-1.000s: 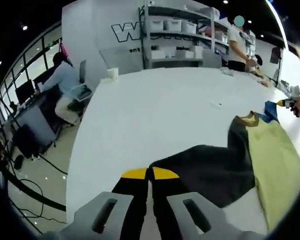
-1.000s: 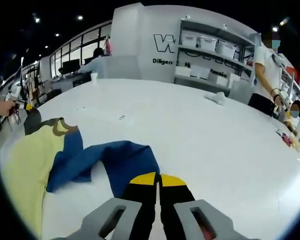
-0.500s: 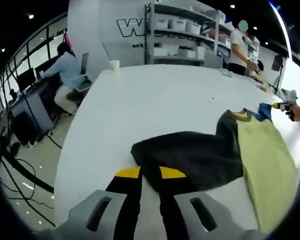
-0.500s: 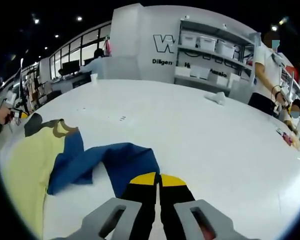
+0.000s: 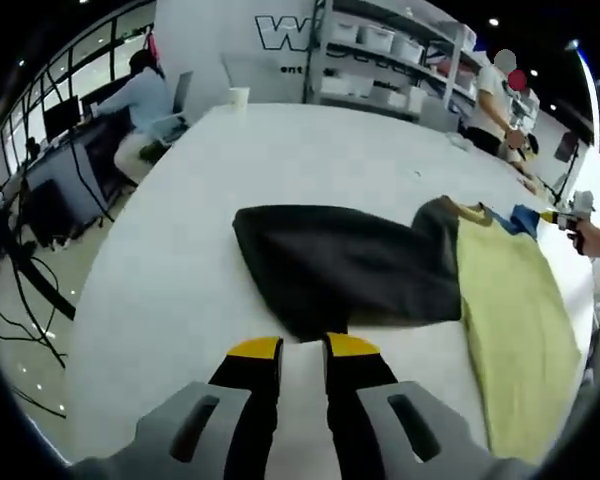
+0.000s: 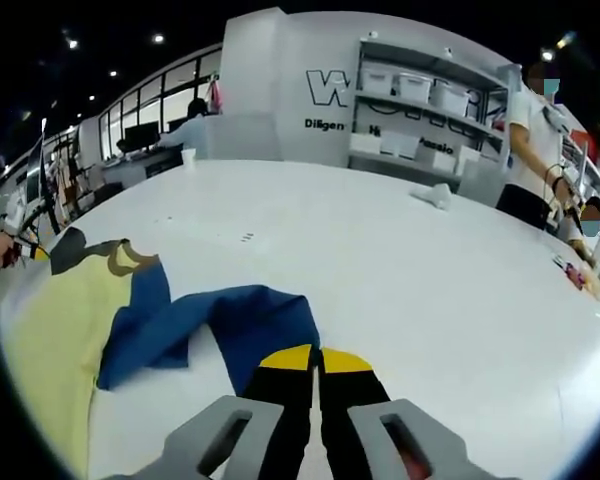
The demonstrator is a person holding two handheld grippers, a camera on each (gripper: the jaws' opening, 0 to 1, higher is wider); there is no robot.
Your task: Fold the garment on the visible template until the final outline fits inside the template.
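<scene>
- My left gripper (image 5: 302, 348) sits nearest in the left gripper view, its yellow-tipped jaws a narrow gap apart with bare table showing between them and no cloth in the gap.
- Just past those tips lies the dark grey sleeve (image 5: 330, 270) of the garment (image 5: 500, 310), spread flat on the white table (image 5: 170, 270); its long axis runs from the rounded cuff end at the view's left across to the body at the right.
- The pale yellow body stretches from the mustard collar (image 5: 472, 212), far from me, back toward the near right edge of the view.
- My right gripper (image 6: 317, 362), in the right gripper view, has its jaws pressed together on the edge of the blue sleeve (image 6: 250, 325).
- That sleeve is rumpled and runs from my tips leftward to the yellow body, which lies along the view's left edge with the collar at its far end.
- Farther off in the left gripper view, a paper cup (image 5: 239, 97) stands upright at the table's far edge; I cannot see inside it.
- At the back of the right gripper view, a metal shelf rack (image 6: 420, 110) carries translucent storage bins (image 6: 415, 86); their contents are too blurred to tell.
- People stand or sit beyond the table.
</scene>
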